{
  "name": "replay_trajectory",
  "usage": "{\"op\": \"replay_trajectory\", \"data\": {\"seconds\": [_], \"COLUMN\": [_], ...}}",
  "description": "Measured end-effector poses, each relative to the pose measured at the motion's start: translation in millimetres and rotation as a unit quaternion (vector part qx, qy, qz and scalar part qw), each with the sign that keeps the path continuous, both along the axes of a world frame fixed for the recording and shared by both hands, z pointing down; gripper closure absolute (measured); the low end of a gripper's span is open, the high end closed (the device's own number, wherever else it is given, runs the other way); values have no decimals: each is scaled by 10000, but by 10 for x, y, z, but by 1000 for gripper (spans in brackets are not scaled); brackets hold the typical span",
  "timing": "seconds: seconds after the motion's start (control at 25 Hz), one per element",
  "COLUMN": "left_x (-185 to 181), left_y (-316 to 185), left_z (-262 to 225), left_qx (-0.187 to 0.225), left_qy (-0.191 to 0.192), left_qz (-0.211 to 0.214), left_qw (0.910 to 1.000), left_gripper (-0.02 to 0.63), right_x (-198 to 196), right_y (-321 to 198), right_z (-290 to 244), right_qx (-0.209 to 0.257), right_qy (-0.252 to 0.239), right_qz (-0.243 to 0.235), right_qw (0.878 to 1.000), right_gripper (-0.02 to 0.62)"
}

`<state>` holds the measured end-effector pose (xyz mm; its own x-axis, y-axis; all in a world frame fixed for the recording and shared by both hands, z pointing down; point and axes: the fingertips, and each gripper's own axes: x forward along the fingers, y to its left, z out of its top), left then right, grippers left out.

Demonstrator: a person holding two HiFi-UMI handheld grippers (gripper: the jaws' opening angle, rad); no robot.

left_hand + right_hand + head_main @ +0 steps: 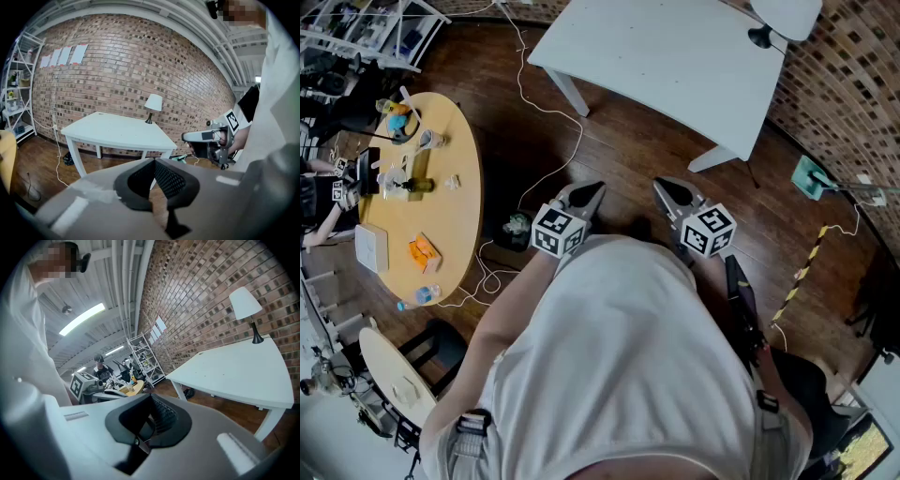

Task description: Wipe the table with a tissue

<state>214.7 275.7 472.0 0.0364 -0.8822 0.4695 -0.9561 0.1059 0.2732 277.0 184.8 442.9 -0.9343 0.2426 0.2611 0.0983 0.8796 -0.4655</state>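
The white table (675,56) stands at twelve o'clock, well ahead of us; we see no tissue. We hold the left gripper (589,192) and right gripper (667,190) near our chest, jaws pinched together, empty, probably just approaching.

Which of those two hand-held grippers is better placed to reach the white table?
Right, slightly: in the head view the right gripper sits nearer the closest leg of the white table than the left gripper. Both pairs of jaws are shut and empty, so neither holds a tissue.
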Motion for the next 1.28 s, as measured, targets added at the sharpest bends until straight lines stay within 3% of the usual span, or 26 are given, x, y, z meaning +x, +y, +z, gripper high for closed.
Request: {"op": "replay_trajectory", "data": {"seconds": [0.36,0.6,1.0,1.28], "left_x": [-498,-1064,-2190,-2974], "left_y": [7,188,833,1696], "left_z": [93,88,214,458], "left_qx": [172,294,262,-21], "left_qy": [123,215,460,534], "left_qz": [158,171,-391,-1197], "left_qw": [9997,9992,9978,9914], "left_gripper": [601,601,601,601], "right_x": [-464,-1082,-2261,-3051], "right_y": [-16,276,761,1361], "right_z": [8,-41,-38,-4], "right_qx": [156,230,333,457], "right_qy": [146,207,413,508], "right_qz": [245,139,-295,-873], "right_qw": [9995,9994,9982,9938], "right_gripper": [586,586,586,586]}}
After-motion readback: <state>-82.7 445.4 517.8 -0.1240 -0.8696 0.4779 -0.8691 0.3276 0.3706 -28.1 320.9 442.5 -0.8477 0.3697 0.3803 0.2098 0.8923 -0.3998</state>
